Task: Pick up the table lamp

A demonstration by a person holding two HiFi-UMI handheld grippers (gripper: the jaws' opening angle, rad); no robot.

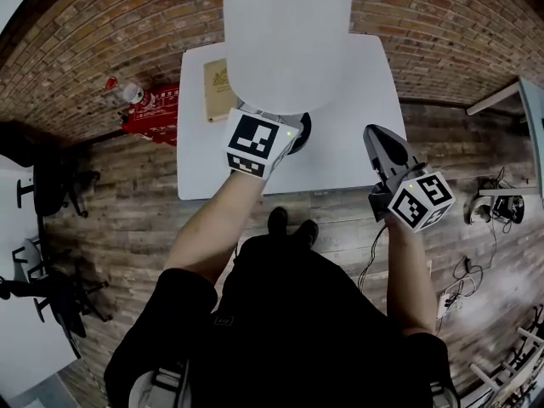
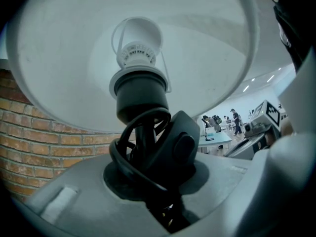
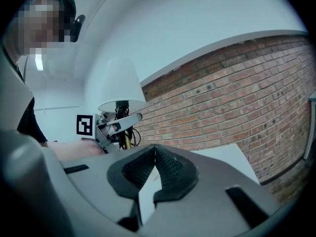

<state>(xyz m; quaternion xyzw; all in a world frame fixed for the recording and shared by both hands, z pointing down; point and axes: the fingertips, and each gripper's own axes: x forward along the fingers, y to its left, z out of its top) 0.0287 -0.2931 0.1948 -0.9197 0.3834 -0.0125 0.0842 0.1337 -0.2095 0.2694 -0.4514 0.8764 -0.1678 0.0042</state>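
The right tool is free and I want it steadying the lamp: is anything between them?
Nothing visible: only open air lies between the right tool and the white-shaded table lamp, which the left tool grips by its black stem.

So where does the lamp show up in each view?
Head view: lamp at top centre, seen from above.
Left gripper view: lamp fills the frame, seen close from below.
Right gripper view: lamp small, left of centre.
Shared landmark: the brick wall, at the top in the head view, lower left in the left gripper view, right half in the right gripper view.
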